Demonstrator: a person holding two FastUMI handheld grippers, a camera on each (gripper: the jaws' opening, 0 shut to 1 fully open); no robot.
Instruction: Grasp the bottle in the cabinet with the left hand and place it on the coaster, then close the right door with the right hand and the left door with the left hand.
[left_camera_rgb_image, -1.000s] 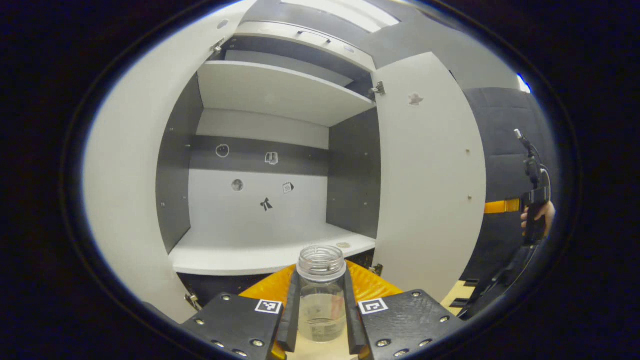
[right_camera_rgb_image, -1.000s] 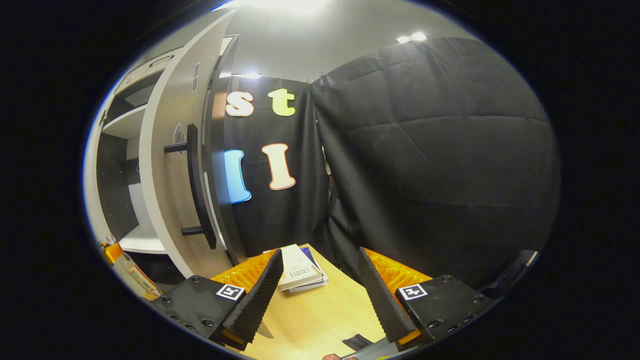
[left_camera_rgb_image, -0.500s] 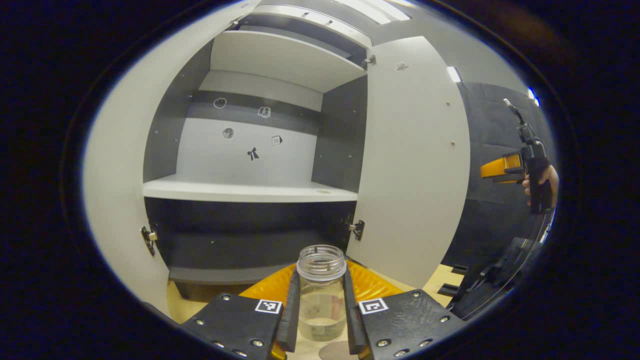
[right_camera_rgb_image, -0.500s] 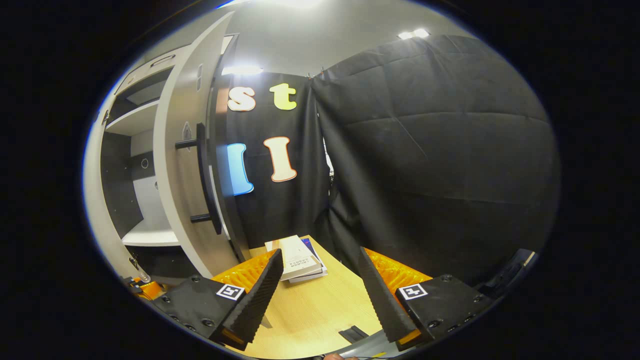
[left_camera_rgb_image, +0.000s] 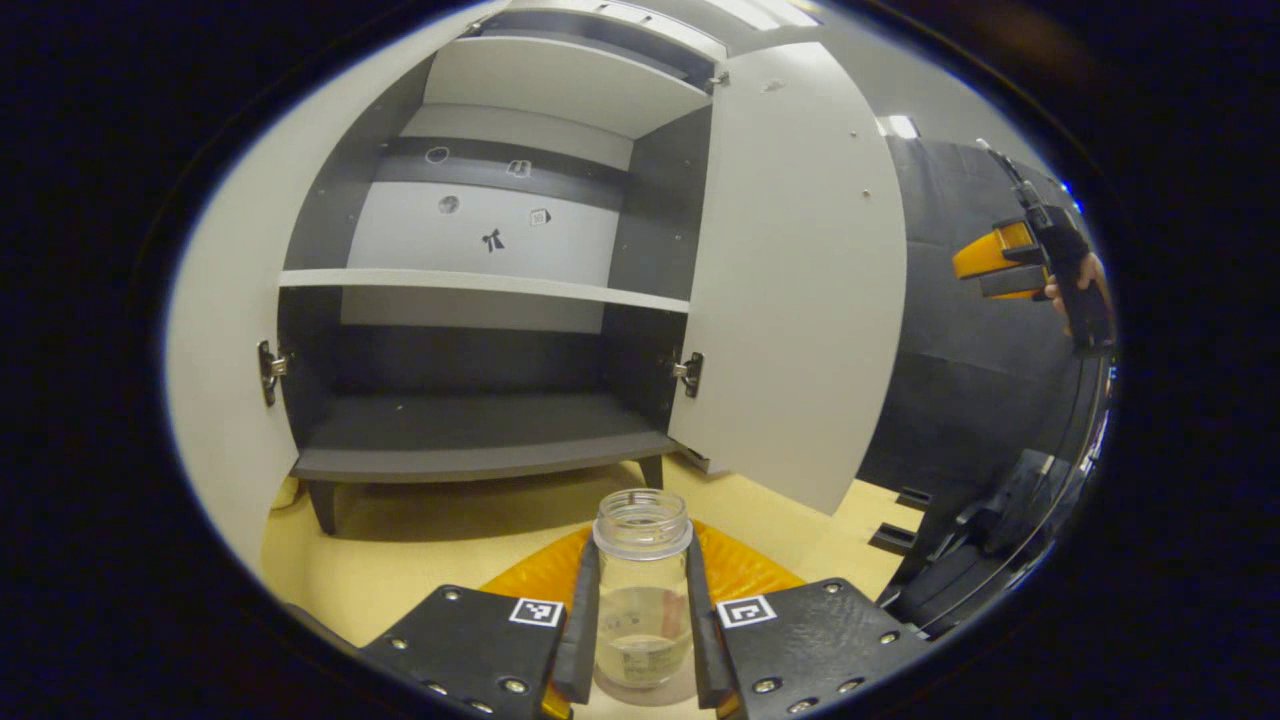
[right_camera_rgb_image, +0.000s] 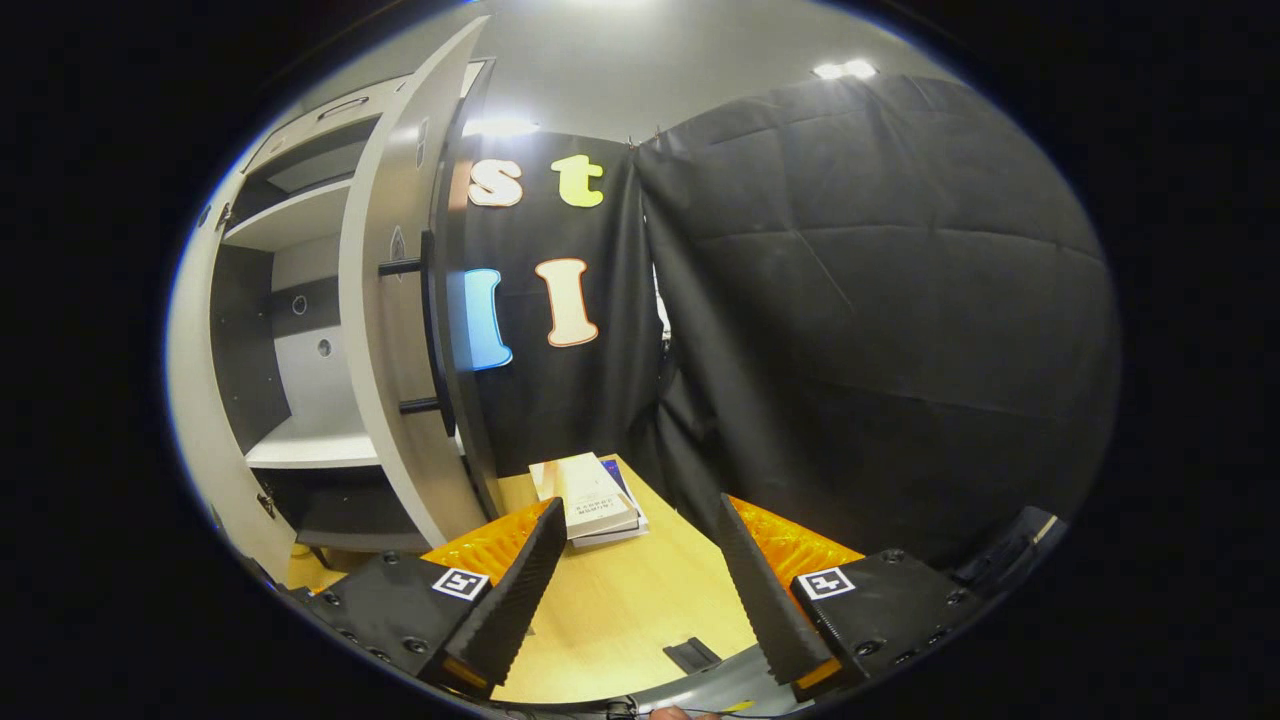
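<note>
A clear, lidless bottle (left_camera_rgb_image: 641, 590) stands upright between the fingers of my left gripper (left_camera_rgb_image: 640, 548), which is shut on it. It is low over the wooden table, and a grey coaster (left_camera_rgb_image: 640, 697) shows right under its base; I cannot tell whether they touch. Ahead, the cabinet (left_camera_rgb_image: 470, 300) has both doors swung out: the right door (left_camera_rgb_image: 800, 270) and the left door (left_camera_rgb_image: 215, 310). My right gripper (right_camera_rgb_image: 640, 585) is open and holds nothing, near the right door's outer face (right_camera_rgb_image: 385, 330) with its dark bar handle (right_camera_rgb_image: 432, 330). It also appears far off (left_camera_rgb_image: 1000, 265), held by a hand (left_camera_rgb_image: 1075, 290).
A stack of books (right_camera_rgb_image: 590, 500) lies on the wooden table (right_camera_rgb_image: 620, 620) beside the cabinet's right side. A small dark flat piece (right_camera_rgb_image: 690, 655) lies near my right gripper. The cabinet's shelves (left_camera_rgb_image: 480, 282) are bare. Black cloth walls stand to the right.
My left gripper has come down from shelf height to the table with the bottle in it, and the coaster now lies under the bottle. My right gripper has shifted slightly toward the right door.
</note>
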